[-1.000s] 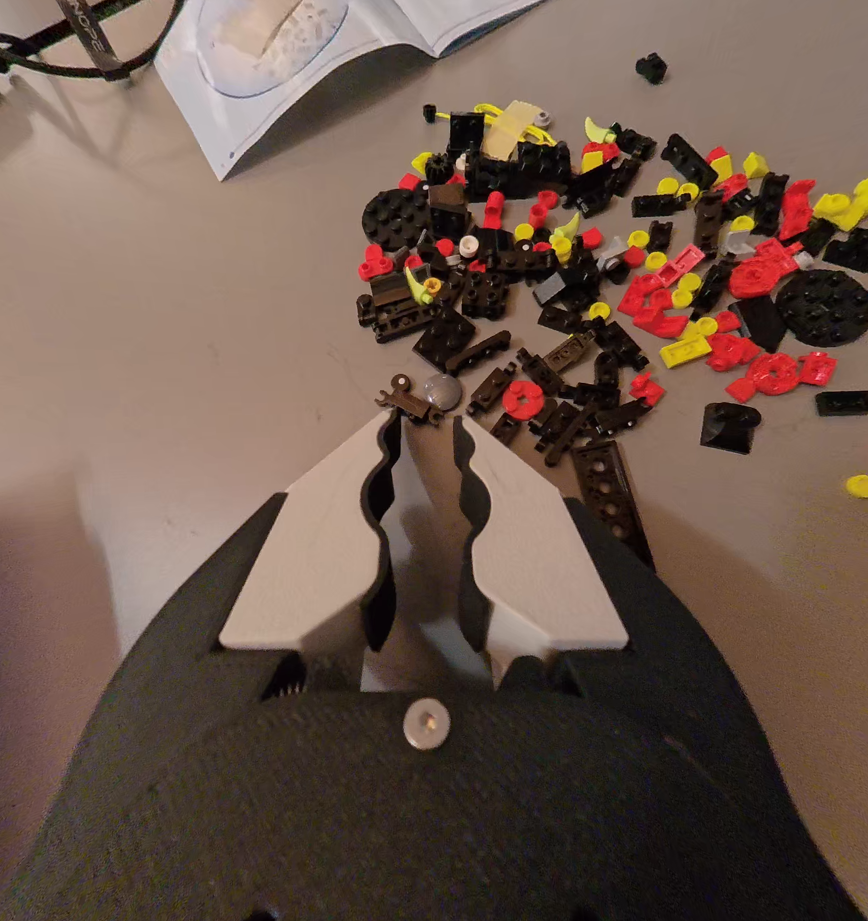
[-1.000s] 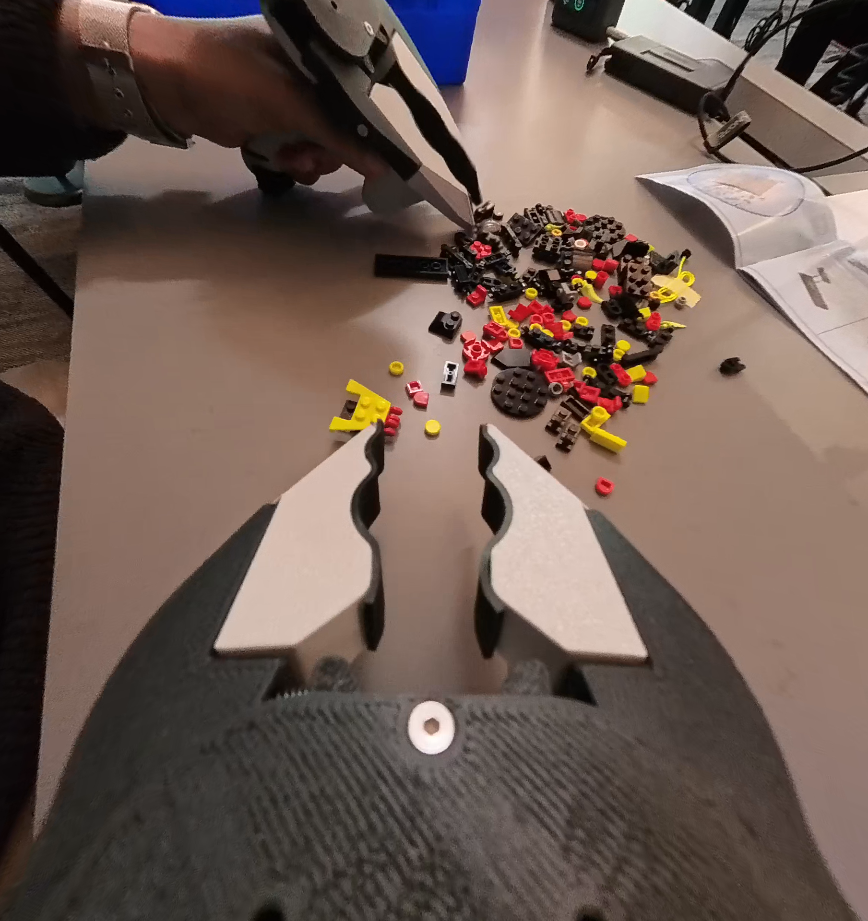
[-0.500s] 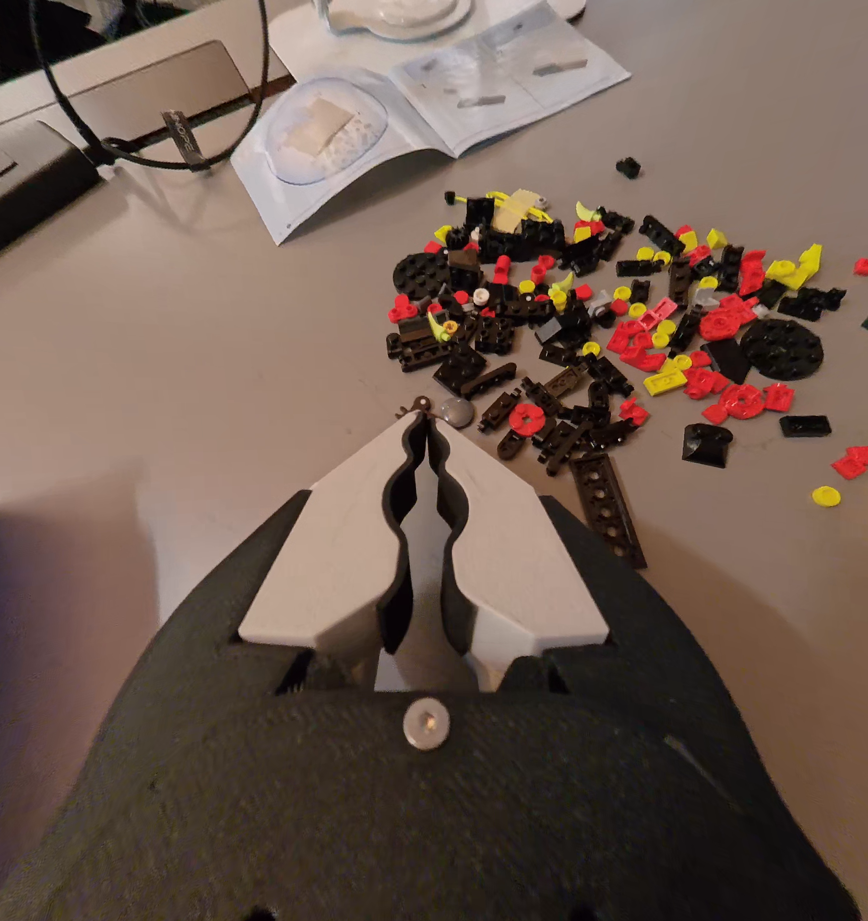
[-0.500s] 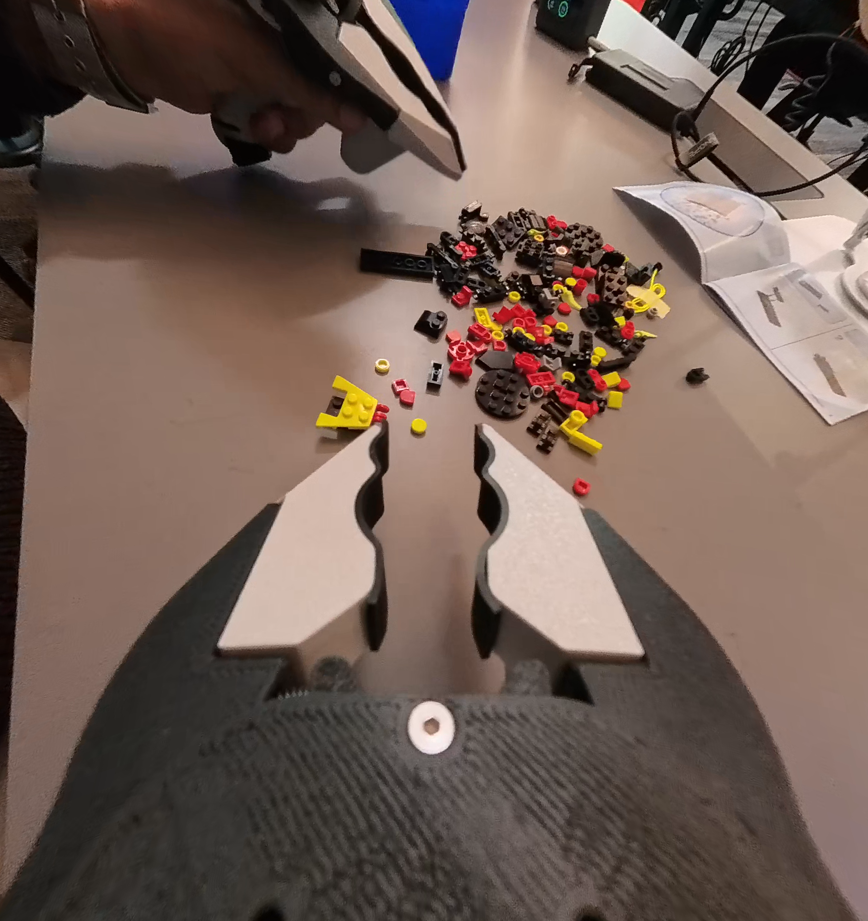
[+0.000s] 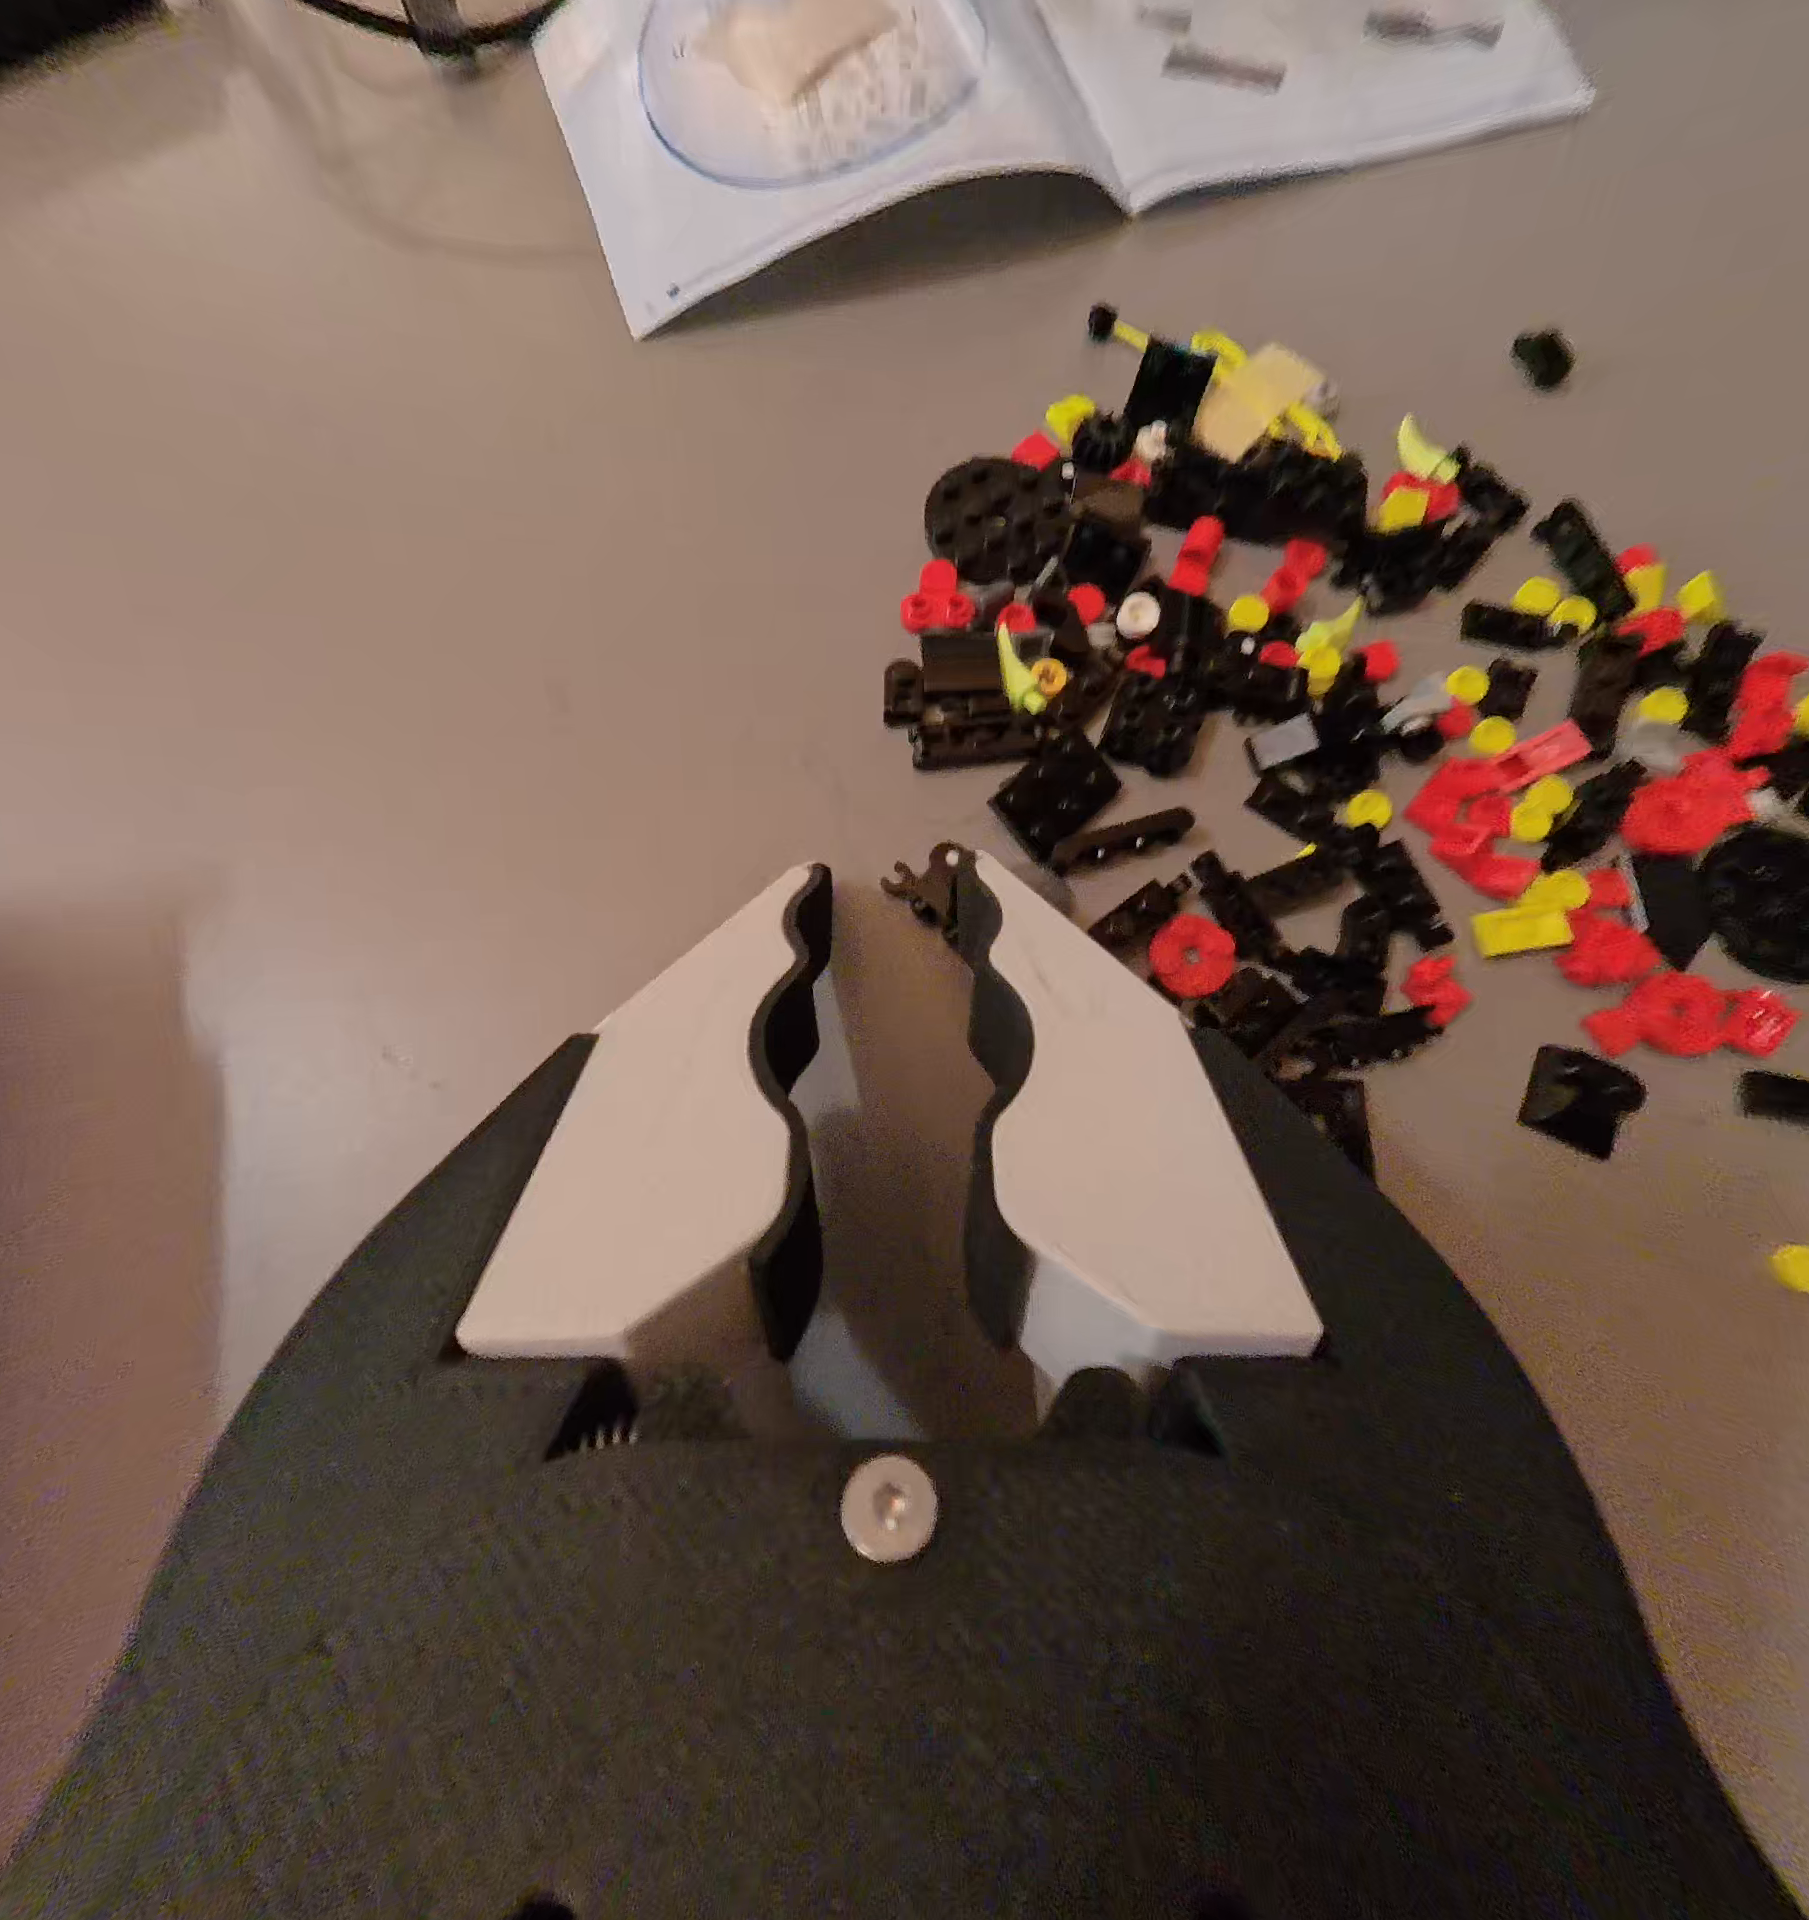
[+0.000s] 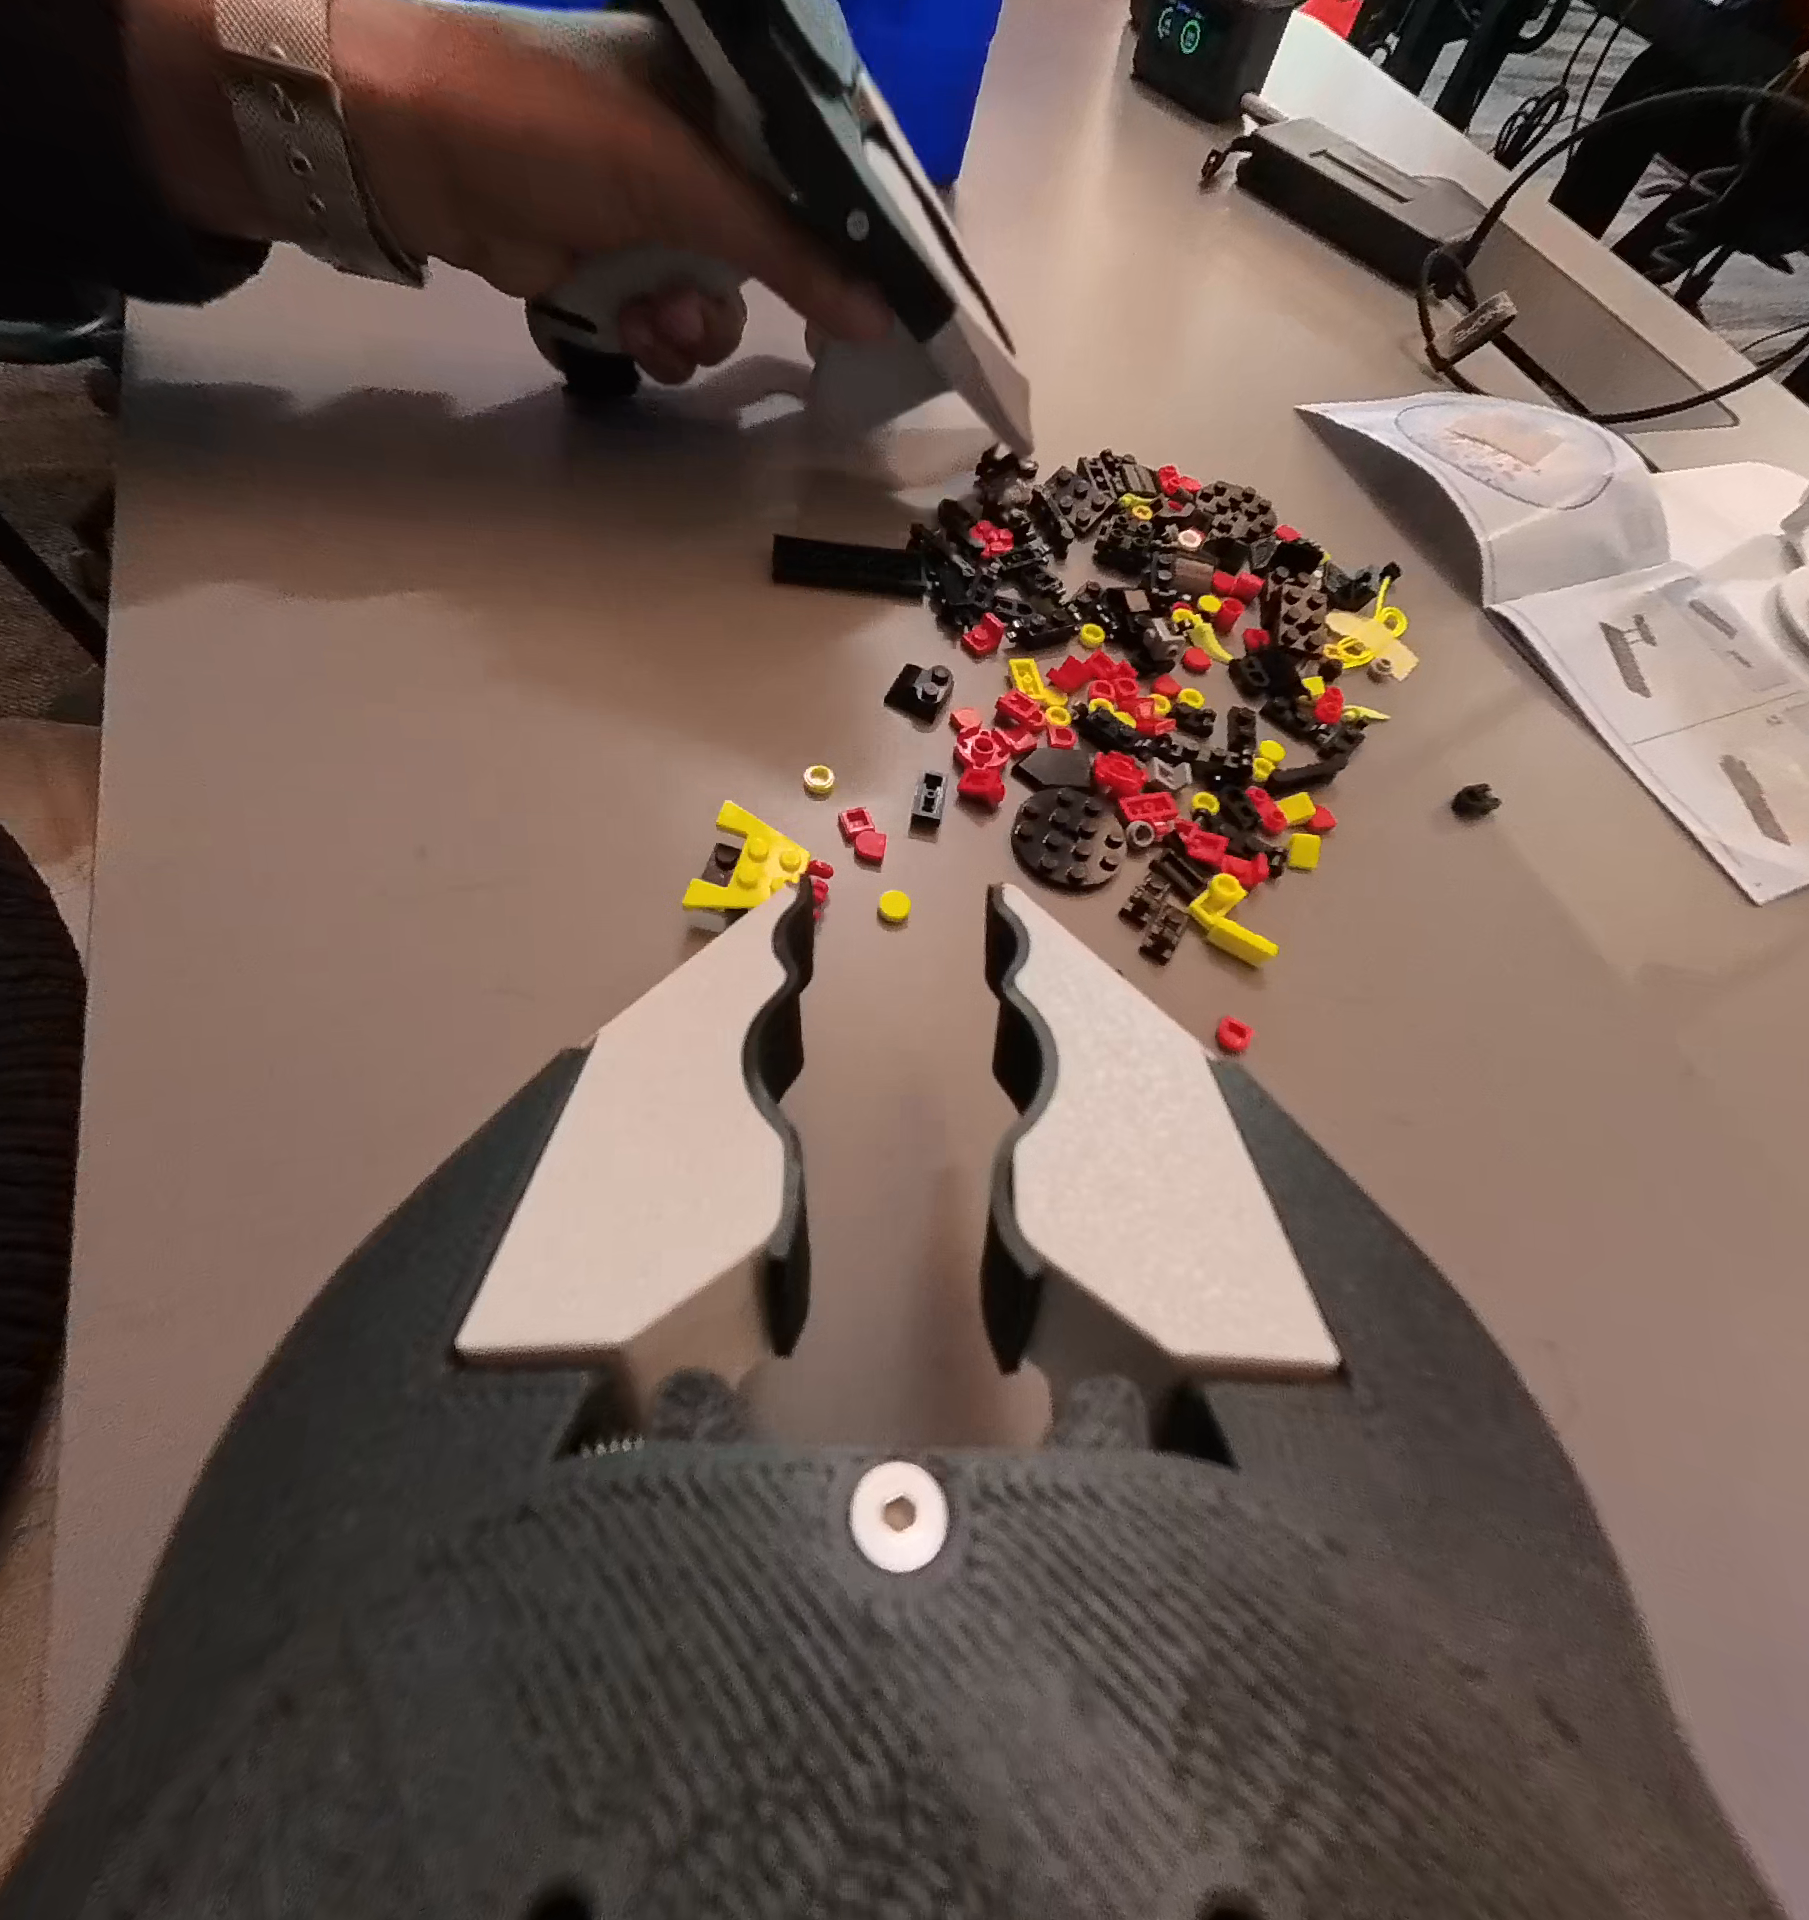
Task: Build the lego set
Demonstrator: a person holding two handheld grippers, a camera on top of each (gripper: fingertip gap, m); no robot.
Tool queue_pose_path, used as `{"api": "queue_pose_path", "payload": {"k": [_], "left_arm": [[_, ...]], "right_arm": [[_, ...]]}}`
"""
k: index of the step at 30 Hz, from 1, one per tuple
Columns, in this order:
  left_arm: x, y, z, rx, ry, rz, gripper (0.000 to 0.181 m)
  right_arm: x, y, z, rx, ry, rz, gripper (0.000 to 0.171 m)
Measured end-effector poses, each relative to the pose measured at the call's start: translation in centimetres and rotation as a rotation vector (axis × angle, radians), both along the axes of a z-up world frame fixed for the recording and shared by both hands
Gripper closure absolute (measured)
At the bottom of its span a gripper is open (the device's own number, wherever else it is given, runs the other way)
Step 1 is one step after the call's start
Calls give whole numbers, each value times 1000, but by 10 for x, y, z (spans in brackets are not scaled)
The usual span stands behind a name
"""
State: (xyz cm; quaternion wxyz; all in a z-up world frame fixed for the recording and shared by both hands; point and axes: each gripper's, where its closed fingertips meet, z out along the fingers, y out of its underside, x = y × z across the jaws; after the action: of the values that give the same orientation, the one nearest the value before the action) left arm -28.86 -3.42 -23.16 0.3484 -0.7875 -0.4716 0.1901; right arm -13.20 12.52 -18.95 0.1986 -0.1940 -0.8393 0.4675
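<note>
Left gripper [image 5: 895, 883] has its fingers spread with nothing held, tips low at the near edge of the lego pile [image 5: 1399, 707], and a small black clip piece [image 5: 926, 883] sits right against the inside of its right fingertip. Right gripper [image 6: 895, 909] is open and empty too, hovering just short of the pile beside a yellow wedge piece [image 6: 749, 862]. Further out on the grey table [image 6: 412, 779] there's the open instruction booklet [image 6: 1648, 623].

Left tongs [image 5: 895, 883] gape (small black clip [image 5: 926, 881] at tip).
</note>
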Motion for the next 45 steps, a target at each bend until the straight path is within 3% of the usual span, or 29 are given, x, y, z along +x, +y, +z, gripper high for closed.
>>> {"api": "queue_pose_path", "payload": {"k": [9, 13, 18, 23, 30, 38, 42, 45], "left_arm": [[6, -13, 4, 8, 3, 2, 181], [10, -12, 7, 87, -34, 8, 174], [16, -11, 0, 14, -52, -65, 153], [16, -18, -1, -130, 46, -140, 162], [18, -13, -2, -94, 35, -159, 171], [11, -10, -3, -51, 6, -127, 156], [12, -11, -1, -51, 25, -135, 174], [16, -4, 12, -9, 78, -174, 175]], "right_arm": [[1, 4, 3, 53, 58, -4, 140], [3, 2, 6, 51, 68, 5, 141], [4, 2, 6, 66, 77, 12, 141], [5, 1, 7, 69, 84, 15, 141], [5, 1, 5, 78, 83, 20, 141], [6, -1, 1, 89, 77, 28, 141], [6, -1, 1, 95, 84, 26, 141], [5, -1, 4, 76, 81, 17, 141]]}}
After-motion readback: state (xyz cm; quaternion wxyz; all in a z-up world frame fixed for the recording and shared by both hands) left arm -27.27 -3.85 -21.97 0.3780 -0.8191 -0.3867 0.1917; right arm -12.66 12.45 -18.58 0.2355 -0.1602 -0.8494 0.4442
